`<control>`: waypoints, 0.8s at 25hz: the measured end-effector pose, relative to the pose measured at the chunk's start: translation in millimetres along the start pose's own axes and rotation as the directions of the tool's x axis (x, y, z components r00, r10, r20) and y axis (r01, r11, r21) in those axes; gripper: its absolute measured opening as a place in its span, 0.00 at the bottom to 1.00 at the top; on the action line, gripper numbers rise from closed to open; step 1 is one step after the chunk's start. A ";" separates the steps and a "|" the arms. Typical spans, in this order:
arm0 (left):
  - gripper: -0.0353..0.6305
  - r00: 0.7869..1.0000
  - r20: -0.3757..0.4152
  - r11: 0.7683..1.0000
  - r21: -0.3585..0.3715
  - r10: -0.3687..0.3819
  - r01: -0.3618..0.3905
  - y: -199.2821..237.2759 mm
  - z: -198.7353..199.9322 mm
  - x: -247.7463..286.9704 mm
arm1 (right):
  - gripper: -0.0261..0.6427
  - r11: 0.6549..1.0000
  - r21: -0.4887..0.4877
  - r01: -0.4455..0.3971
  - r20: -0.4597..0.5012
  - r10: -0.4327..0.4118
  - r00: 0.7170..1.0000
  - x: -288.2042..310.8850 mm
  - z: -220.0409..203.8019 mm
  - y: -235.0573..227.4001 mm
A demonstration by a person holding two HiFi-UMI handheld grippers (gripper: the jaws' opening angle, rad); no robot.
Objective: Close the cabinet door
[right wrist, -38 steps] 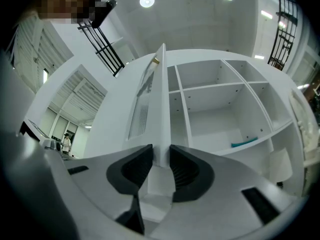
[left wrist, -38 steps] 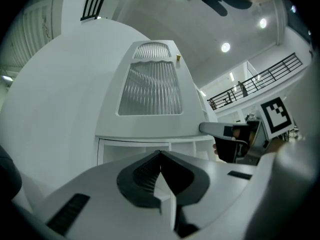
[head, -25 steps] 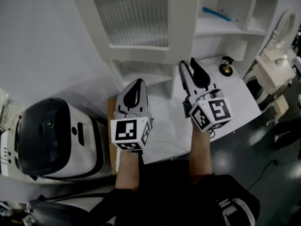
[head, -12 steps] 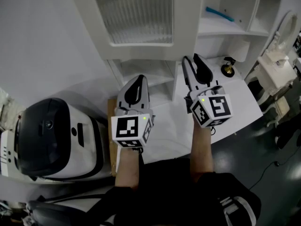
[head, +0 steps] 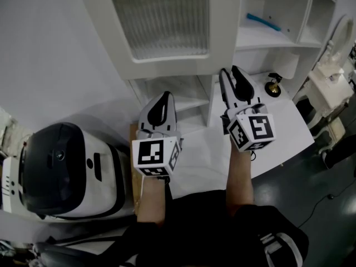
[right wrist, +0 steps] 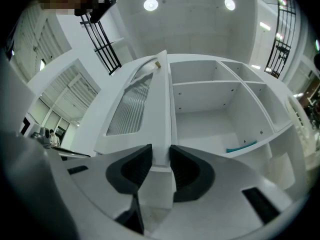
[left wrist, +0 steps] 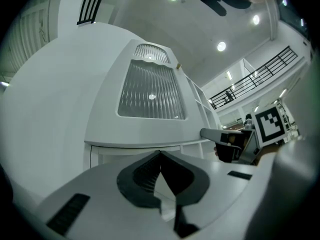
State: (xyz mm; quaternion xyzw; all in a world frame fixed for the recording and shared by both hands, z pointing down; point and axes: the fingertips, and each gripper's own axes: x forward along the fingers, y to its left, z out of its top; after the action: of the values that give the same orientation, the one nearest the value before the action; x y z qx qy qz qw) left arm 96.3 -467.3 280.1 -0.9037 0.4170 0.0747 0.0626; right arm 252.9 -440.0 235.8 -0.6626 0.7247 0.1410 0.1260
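Note:
The white cabinet door [head: 167,21] with a ribbed glass panel stands swung open in front of the cabinet's shelves [head: 267,10]. My right gripper [head: 232,77] reaches up to the door's lower free edge. In the right gripper view its jaws [right wrist: 160,151] straddle the edge of the door [right wrist: 131,104], with both black pads against it. My left gripper [head: 162,99] hovers below the door, shut and holding nothing. In the left gripper view its tips [left wrist: 161,156] meet under the door [left wrist: 150,91].
A teal strip [head: 260,21] lies on a cabinet shelf. A white table [head: 283,129] below holds a small black-and-gold object [head: 272,87]. A white and black machine [head: 61,171] stands at the left. White furniture [head: 328,82] stands at the right.
Both grippers have edged a little toward the cabinet. The door's free edge has shifted slightly to the right together with the right gripper.

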 end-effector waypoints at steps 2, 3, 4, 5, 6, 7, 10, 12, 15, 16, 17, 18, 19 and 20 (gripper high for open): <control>0.07 1.000 0.000 1.000 -0.010 0.005 -0.005 2.3 -1.6 4.2 | 0.23 1.000 -0.001 0.001 0.007 -0.001 1.000 2.4 -1.3 -1.9; 0.07 1.000 0.002 1.000 -0.014 0.007 -0.007 3.4 -2.1 6.7 | 0.23 1.000 -0.002 0.002 0.010 -0.002 1.000 3.7 -1.8 -3.0; 0.07 1.000 0.004 1.000 -0.019 0.009 -0.009 4.4 -2.2 9.3 | 0.23 1.000 -0.003 0.005 0.011 -0.005 1.000 5.1 -2.2 -4.0; 0.07 1.000 0.008 1.000 -0.022 0.010 -0.010 5.2 -2.0 11.5 | 0.23 1.000 -0.006 0.008 0.010 -0.008 1.000 6.5 -2.6 -4.8; 0.07 1.000 0.011 1.000 -0.025 0.011 -0.011 5.8 -1.8 13.4 | 0.23 1.000 -0.010 0.011 0.009 -0.011 1.000 7.9 -3.0 -5.3; 0.07 1.000 0.014 1.000 -0.028 0.013 -0.012 6.4 -1.7 15.0 | 0.23 1.000 -0.014 0.015 0.007 -0.015 1.000 9.4 -3.7 -5.7; 0.07 1.000 0.016 0.999 -0.035 0.012 -0.012 7.4 -3.2 18.6 | 0.22 0.999 -0.038 0.032 -0.004 -0.033 0.999 13.4 -6.1 -7.0; 0.07 1.000 0.016 0.999 -0.042 0.014 -0.014 9.2 -5.6 19.7 | 0.22 0.997 -0.057 0.045 -0.009 -0.046 0.999 16.0 -7.6 -7.1; 0.07 1.000 0.013 0.998 -0.054 0.020 -0.020 12.6 -10.2 20.5 | 0.22 0.995 -0.078 0.062 -0.015 -0.063 0.998 19.4 -9.2 -7.6; 0.07 1.000 0.011 0.998 -0.056 0.021 -0.021 13.3 -11.6 20.8 | 0.22 0.994 -0.086 0.070 -0.018 -0.071 0.997 20.3 -9.5 -8.2; 0.07 1.000 0.009 0.998 -0.058 0.022 -0.021 13.9 -12.7 21.4 | 0.22 0.992 -0.097 0.079 -0.021 -0.081 0.996 21.3 -9.8 -9.1; 0.07 1.000 0.008 0.998 -0.060 0.022 -0.022 14.8 -13.4 22.1 | 0.22 0.990 -0.109 0.088 -0.024 -0.091 0.996 22.6 -10.1 -10.0; 0.07 1.000 0.008 0.998 -0.062 0.023 -0.023 16.1 -13.8 22.4 | 0.22 0.988 -0.119 0.096 -0.027 -0.100 0.995 24.1 -10.6 -10.5; 0.07 1.000 0.008 0.998 -0.064 0.026 -0.025 18.0 -14.1 22.2 | 0.22 0.987 -0.127 0.102 -0.031 -0.107 0.994 26.0 -11.4 -10.8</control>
State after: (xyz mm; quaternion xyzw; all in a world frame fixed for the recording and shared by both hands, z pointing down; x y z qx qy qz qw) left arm 98.0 -497.9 288.9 -0.8995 0.4255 0.0929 0.0348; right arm 261.3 -469.1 236.4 -0.7087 0.6811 0.1668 0.0779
